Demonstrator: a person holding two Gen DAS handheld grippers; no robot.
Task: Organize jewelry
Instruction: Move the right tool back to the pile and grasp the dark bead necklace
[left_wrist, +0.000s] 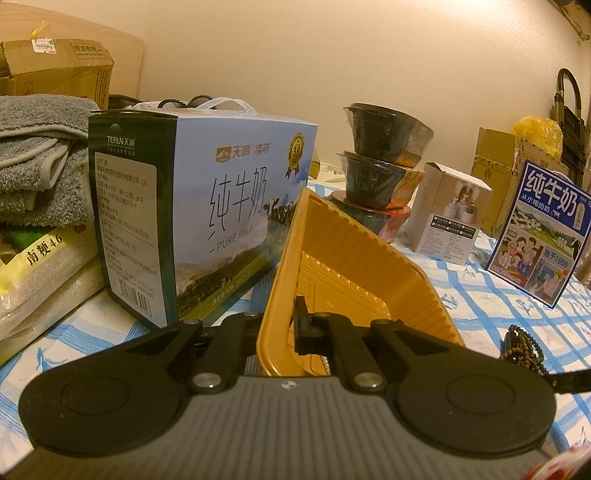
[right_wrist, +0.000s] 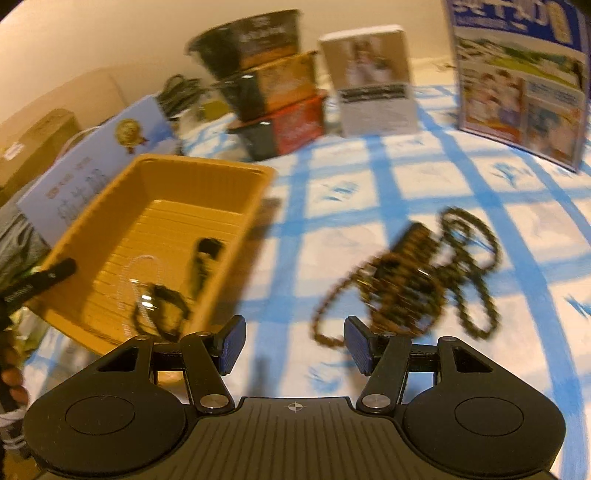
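Observation:
My left gripper (left_wrist: 277, 328) is shut on the near rim of a yellow plastic tray (left_wrist: 343, 266) and holds it tilted up. In the right wrist view the tray (right_wrist: 110, 210) holds a thin clear chain (right_wrist: 142, 275), a dark bracelet (right_wrist: 162, 314) and another dark piece (right_wrist: 205, 258). A pile of dark beaded necklaces (right_wrist: 417, 284) lies on the blue checked cloth to the right of the tray; it also shows at the right edge of the left wrist view (left_wrist: 521, 347). My right gripper (right_wrist: 295, 345) is open and empty, just short of the pile. The right view is blurred.
A blue milk carton box (left_wrist: 207, 206) stands left of the tray. Stacked black bowls (left_wrist: 384, 162), a small white box (left_wrist: 447, 214) and a blue milk box (left_wrist: 539, 232) stand behind. Grey towels (left_wrist: 37, 158) and rice bags (left_wrist: 40, 266) sit far left.

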